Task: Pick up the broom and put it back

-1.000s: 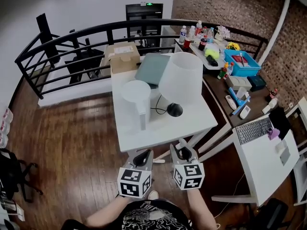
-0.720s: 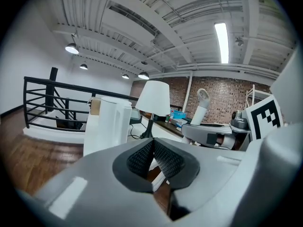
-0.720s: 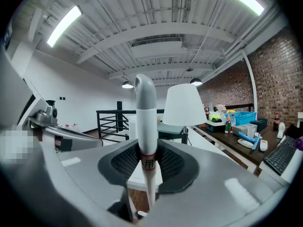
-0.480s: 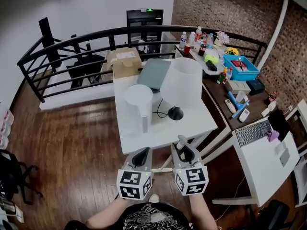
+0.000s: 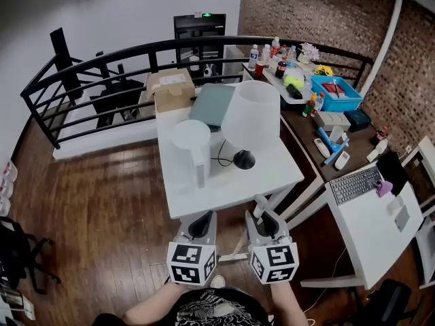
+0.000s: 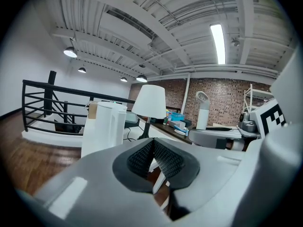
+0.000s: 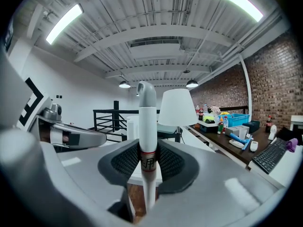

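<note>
Right gripper points near level, jaws clamped on the broom handle — upright, standing up through them. Left gripper close alongside, same tilt — jaws together, empty.

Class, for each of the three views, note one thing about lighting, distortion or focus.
Head view: the wide lens bends the black railing into an arc. Left gripper view: the ceiling strip light burns out white, corners black. Right gripper view: the broom handle is in sharp focus.
</note>
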